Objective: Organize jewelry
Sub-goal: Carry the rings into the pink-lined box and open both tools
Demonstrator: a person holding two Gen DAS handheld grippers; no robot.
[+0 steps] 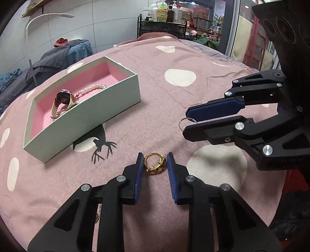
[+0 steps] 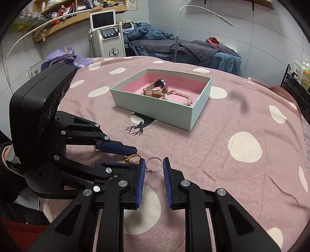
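Observation:
A chunky gold ring (image 1: 155, 164) lies on the pink spotted cloth between the blue pads of my left gripper (image 1: 155, 155), which is open; the pads sit close on either side of it. In the right wrist view the gold ring (image 2: 131, 158) shows between the left gripper's (image 2: 136, 156) fingertips. My right gripper (image 2: 154, 160) is shut on a thin silver ring (image 2: 151, 171) with a small stone, held upright at its tips; the left wrist view shows that ring (image 1: 179, 123) sticking out of the right gripper (image 1: 186, 122). The pale green box (image 1: 87, 124) with pink lining holds a watch (image 1: 64, 97) and a pearl bracelet (image 1: 93, 88).
The box (image 2: 155, 110) stands past both grippers over a black deer print (image 2: 137, 128) on the cloth. A treatment bed with grey and blue covers (image 2: 184, 48) and a white machine (image 2: 108, 38) stand behind. A black rack of bottles (image 1: 164, 17) is at the far edge.

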